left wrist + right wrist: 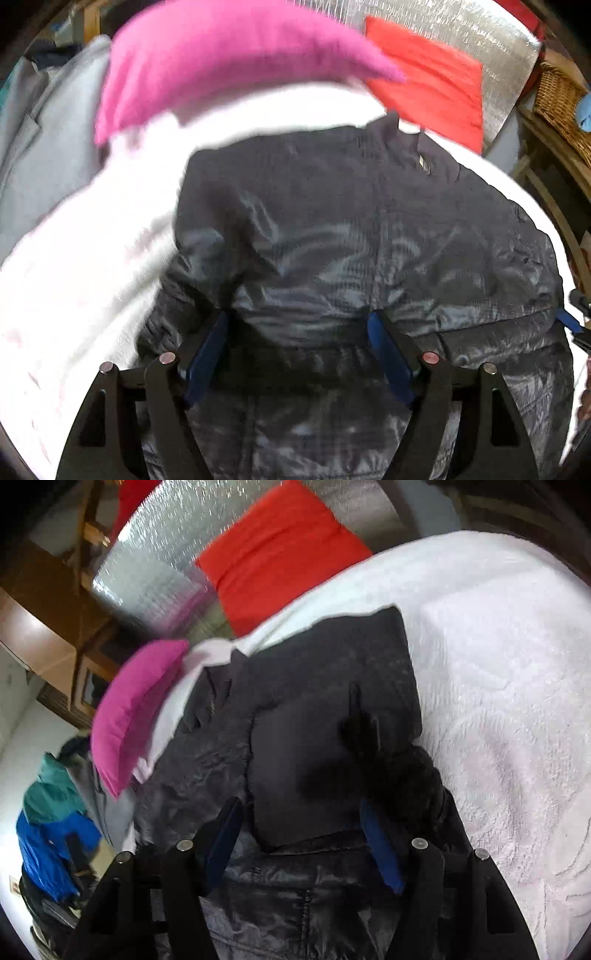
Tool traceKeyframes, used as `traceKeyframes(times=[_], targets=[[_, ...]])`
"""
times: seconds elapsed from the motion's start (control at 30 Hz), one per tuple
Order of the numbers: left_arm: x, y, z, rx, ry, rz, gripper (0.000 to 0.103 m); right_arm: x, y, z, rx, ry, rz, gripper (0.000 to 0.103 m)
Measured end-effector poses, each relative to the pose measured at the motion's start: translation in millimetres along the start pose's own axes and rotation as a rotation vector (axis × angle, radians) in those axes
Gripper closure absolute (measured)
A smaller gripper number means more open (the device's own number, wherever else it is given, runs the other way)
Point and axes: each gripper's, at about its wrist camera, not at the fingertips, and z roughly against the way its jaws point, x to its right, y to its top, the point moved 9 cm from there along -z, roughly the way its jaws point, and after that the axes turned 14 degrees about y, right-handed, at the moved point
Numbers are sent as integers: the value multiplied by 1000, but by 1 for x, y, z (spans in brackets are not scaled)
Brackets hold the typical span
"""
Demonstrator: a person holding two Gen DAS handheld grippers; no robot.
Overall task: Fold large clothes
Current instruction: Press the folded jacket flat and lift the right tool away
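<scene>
A dark navy padded jacket [351, 229] lies spread on a white fleece blanket [85, 258], collar at the far end. My left gripper [299, 325] is open just above the jacket's lower middle, holding nothing. In the right wrist view the jacket [314, 738] shows a sleeve folded over its body. My right gripper [301, 812] is open above the sleeve's cuff end, holding nothing. The right gripper's blue fingertip also shows in the left wrist view [570, 325] at the right edge.
A pink pillow [229, 62] and a red pillow [432, 92] lie beyond the jacket, against a silver foil panel [480, 48]. Grey clothing [44, 122] lies left. A wicker basket [561, 103] stands right. Blue and teal clothes [51, 823] pile off the bed's side.
</scene>
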Motion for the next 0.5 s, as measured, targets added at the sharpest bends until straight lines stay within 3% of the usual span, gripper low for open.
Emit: traceKeyframes(times=[0.2, 0.33, 0.5], targets=[[-12, -12, 65, 77, -69, 17, 24, -54, -20, 74, 98, 23, 108, 30], [-41, -60, 115, 131, -52, 14, 24, -79, -82, 130, 116, 39, 187, 27], [-76, -130, 146, 129, 6, 24, 24, -80, -175, 179, 126, -9, 232, 23]])
